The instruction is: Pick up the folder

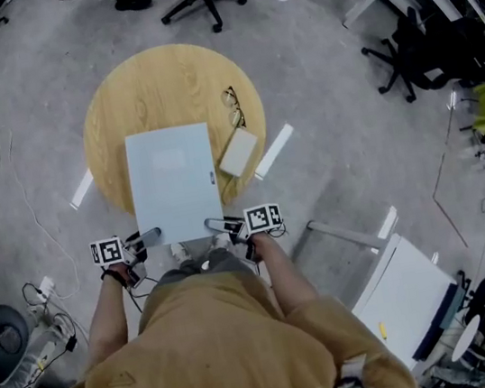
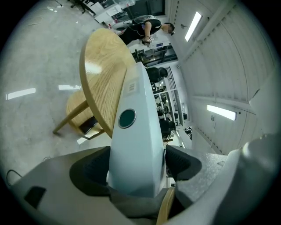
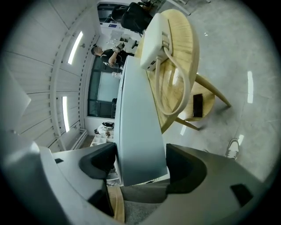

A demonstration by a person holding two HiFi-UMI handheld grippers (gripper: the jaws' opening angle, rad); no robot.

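Folder (image 1: 173,183), pale blue, flat on round wooden table (image 1: 162,87), near edge overhanging toward person. Left gripper (image 1: 145,239) at near-left corner, right gripper (image 1: 219,227) at near-right corner. Both with jaws apart, folder edge between the pads, not clamped. White box (image 1: 238,152) just right of folder.

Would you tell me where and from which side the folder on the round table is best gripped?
Probably its near edge, from the person's side: the folder lies flat but juts past the table rim there, so jaws can straddle it.
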